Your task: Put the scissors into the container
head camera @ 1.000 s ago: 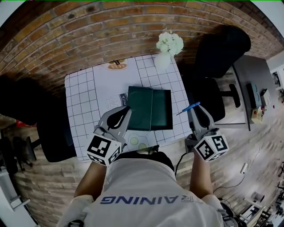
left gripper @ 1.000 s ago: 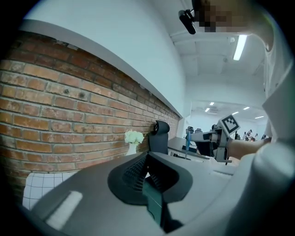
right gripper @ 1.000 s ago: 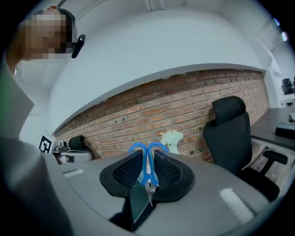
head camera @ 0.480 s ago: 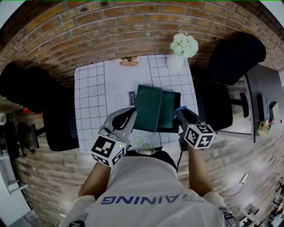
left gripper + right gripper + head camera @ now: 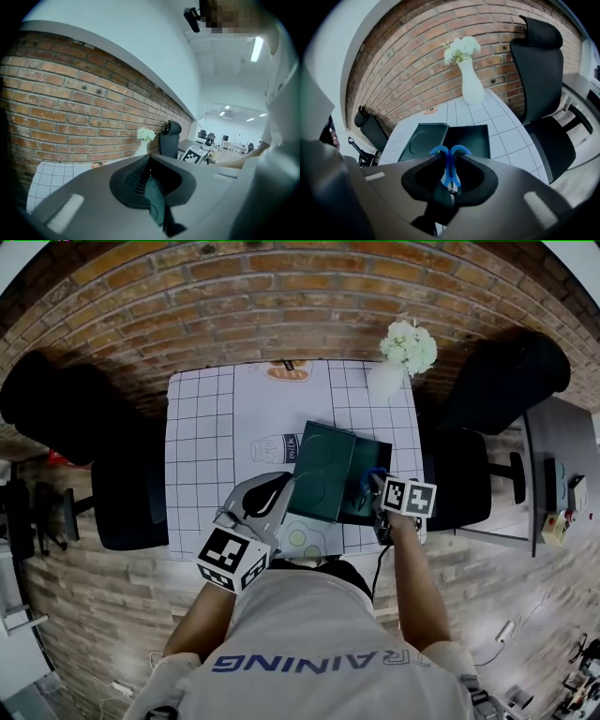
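A dark green container (image 5: 378, 491) sits on the grid-patterned tablecloth (image 5: 206, 427), its lid (image 5: 323, 474) swung open to the left. My left gripper (image 5: 286, 493) is shut on the lid's near-left edge; that edge shows as a thin green blade (image 5: 155, 204) between the jaws of the left gripper (image 5: 152, 187). My right gripper (image 5: 373, 486) is shut on blue-handled scissors (image 5: 371, 474) and hovers over the container's open half. In the right gripper view the scissors (image 5: 450, 159) stick out of the right gripper (image 5: 450, 171), handle loops forward, above the container (image 5: 469, 138) and lid (image 5: 423, 138).
A white vase of white flowers (image 5: 403, 351) stands at the table's far right corner, also the vase (image 5: 469, 79) behind the container. Black office chairs stand to the right (image 5: 502, 381) and left (image 5: 117, 493). A brick wall (image 5: 281, 306) runs behind the table.
My right gripper has carried the scissors left from beyond the table's right edge to over the open container. The left gripper has stayed on the lid.
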### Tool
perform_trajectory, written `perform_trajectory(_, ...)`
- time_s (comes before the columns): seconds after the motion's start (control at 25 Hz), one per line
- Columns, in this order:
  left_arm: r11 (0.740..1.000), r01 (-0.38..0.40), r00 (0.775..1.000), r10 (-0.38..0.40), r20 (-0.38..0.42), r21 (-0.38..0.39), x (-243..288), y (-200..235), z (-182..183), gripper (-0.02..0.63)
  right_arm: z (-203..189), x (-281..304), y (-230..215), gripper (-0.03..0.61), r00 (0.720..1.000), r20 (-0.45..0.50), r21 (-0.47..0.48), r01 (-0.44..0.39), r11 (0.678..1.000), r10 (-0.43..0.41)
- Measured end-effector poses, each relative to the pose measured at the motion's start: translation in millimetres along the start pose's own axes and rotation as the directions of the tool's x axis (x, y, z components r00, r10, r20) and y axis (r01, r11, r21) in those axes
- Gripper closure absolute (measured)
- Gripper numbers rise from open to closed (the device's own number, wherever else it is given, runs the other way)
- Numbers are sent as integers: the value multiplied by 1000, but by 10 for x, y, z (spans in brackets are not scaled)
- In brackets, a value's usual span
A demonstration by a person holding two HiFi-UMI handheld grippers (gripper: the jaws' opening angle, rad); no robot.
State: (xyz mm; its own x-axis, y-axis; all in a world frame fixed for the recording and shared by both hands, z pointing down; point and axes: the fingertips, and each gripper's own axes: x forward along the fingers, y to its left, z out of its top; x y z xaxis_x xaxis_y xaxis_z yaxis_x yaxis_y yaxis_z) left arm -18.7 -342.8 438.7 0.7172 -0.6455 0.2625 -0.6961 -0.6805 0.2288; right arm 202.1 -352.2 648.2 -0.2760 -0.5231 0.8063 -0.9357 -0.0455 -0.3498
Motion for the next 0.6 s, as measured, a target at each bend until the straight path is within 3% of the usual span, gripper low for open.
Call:
perform_trajectory(0.24,1000,-17,1000,17,21,0,-76,43,56,615,-37,398,-69,483,988,-134,-37,74,997,-79)
perform_trajectory(0.6,999,-46,998,47,47,-9,-185,88,116,615,-198,836,-237,482,947,-264,-104,162,981,-184)
